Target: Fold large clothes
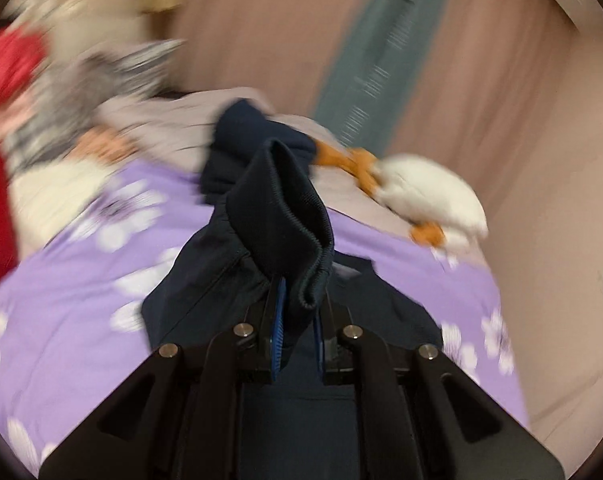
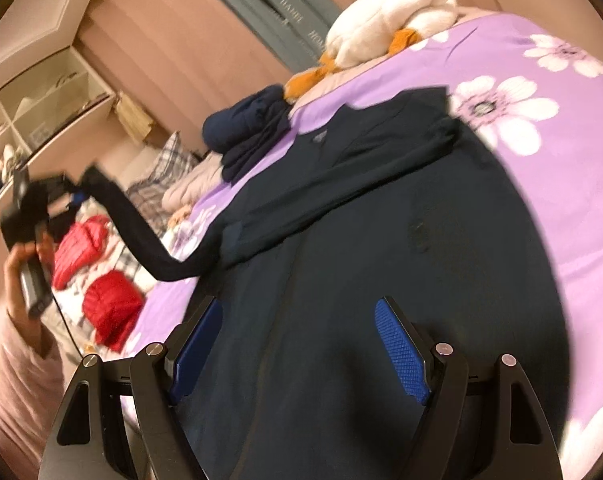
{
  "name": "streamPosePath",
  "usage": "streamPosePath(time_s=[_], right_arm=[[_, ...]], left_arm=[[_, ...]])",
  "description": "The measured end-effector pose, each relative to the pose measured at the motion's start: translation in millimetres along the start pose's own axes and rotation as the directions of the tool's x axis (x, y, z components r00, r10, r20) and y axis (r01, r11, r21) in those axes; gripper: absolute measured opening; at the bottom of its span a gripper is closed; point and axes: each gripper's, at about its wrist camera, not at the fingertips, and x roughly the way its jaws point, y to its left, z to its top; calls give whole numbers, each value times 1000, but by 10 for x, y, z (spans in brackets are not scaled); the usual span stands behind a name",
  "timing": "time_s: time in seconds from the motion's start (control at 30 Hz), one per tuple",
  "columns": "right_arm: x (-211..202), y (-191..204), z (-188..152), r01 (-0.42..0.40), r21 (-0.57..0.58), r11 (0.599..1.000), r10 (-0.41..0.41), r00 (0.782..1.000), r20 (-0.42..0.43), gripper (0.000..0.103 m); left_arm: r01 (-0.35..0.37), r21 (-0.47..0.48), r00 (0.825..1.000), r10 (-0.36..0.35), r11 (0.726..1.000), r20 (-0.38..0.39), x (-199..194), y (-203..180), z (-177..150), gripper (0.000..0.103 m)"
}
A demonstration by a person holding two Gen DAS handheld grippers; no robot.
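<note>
Dark navy long-sleeved garment (image 2: 381, 240) lies spread on the bed with the purple, white-flowered cover (image 2: 561, 184), body flat, collar end toward the far edge.

Left claw (image 1: 297, 320): clenched on the garment's ribbed cuff (image 1: 289, 216), which stands up out of the blue pads. In the right wrist view the left claw (image 2: 75, 196) is held up off the bed to the side, the sleeve (image 2: 141, 236) strung out taut from the shoulder. Left view is motion-blurred.

Right claw (image 2: 297, 344): released, jaws spread wide, hovering low over the lower body of the garment; nothing between its pads. Cannot tell whether it touches the cloth.

Step in hand, as I judge it: the sleeve fold. The sleeve is lifted but not yet laid across the body. Next move calls for carrying the cuff inward over the chest and laying it flat without dragging the body panel; the free right claw is well placed to pin the body or smooth it.

Containers: open white wall shelving (image 2: 41, 100) beyond the bed, compartments holding pale items too blurred to name. Nothing else serves as a container.

Also on the bed: folded navy clothes stacked (image 2: 245, 128) near the far edge, a white plush duck with orange bill and feet (image 2: 385, 28) just beyond them, red puffy items (image 2: 109, 308) and plaid fabric (image 2: 169, 160) on the side.
</note>
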Motion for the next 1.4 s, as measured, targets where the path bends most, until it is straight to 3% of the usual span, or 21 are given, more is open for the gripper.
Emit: streamPosePath(time_s=[0.13, 0.27, 0.3, 0.37, 0.4, 0.43, 0.57, 0.67, 0.73, 0.83, 0.9, 1.03, 1.13, 1.3, 1.4], right_arm=[[-175, -215, 90, 49, 22, 999, -50, 998, 45, 79], [-310, -453, 131, 93, 59, 994, -97, 993, 64, 79], [-324, -497, 140, 109, 65, 992, -113, 991, 66, 79], [-350, -579, 165, 141, 74, 987, -146, 987, 64, 79], [-357, -608, 179, 149, 76, 986, -154, 986, 62, 79], [-353, -620, 193, 155, 76, 985, -160, 985, 59, 79], [-275, -632, 285, 176, 59, 983, -178, 983, 35, 79], [-171, -624, 408, 156, 58, 986, -157, 987, 20, 79], [-56, -618, 501, 136, 61, 989, -136, 991, 3, 79], [196, -586, 671, 145, 49, 988, -143, 989, -40, 79], [366, -560, 754, 153, 41, 987, -150, 986, -65, 79], [718, -483, 915, 230, -2, 973, -229, 970, -85, 79], [922, -430, 983, 296, -34, 955, -297, 953, -62, 79], [1240, -433, 1030, 360, -24, 933, -361, 929, -83, 79], [1385, -322, 1016, 391, -103, 914, -400, 913, -78, 68]], left_arm=[[106, 137, 986, -86, 985, -142, 621, -890, -241, 12], [189, 225, 948, -117, 956, -297, 1268, -1463, -685, 17], [202, 227, 937, -121, 953, -329, 1391, -1528, -783, 23], [241, 198, 905, -146, 950, -398, 1640, -1612, -931, 46], [259, 178, 887, -160, 949, -434, 1746, -1631, -1007, 71], [265, 175, 877, -162, 948, -452, 1804, -1639, -1056, 78], [298, 181, 883, -198, 937, -425, 1671, -1446, -1034, 76], [295, 108, 890, -232, 949, -393, 1474, -1047, -1002, 77], [238, 43, 913, -209, 970, -350, 1383, -485, -922, 77], [93, -36, 950, -100, 995, -295, 1247, 334, -877, 77], [12, -116, 961, -44, 993, -274, 1152, 854, -884, 77], [-36, -248, 970, -26, 968, -242, 956, 1619, -924, 77], [-35, -281, 963, -42, 959, -265, 1002, 1811, -981, 77], [56, -343, 943, -162, 938, -289, 1422, 1723, -1000, 77], [9, -357, 946, -124, 934, -301, 1757, 1694, -1006, 77]])
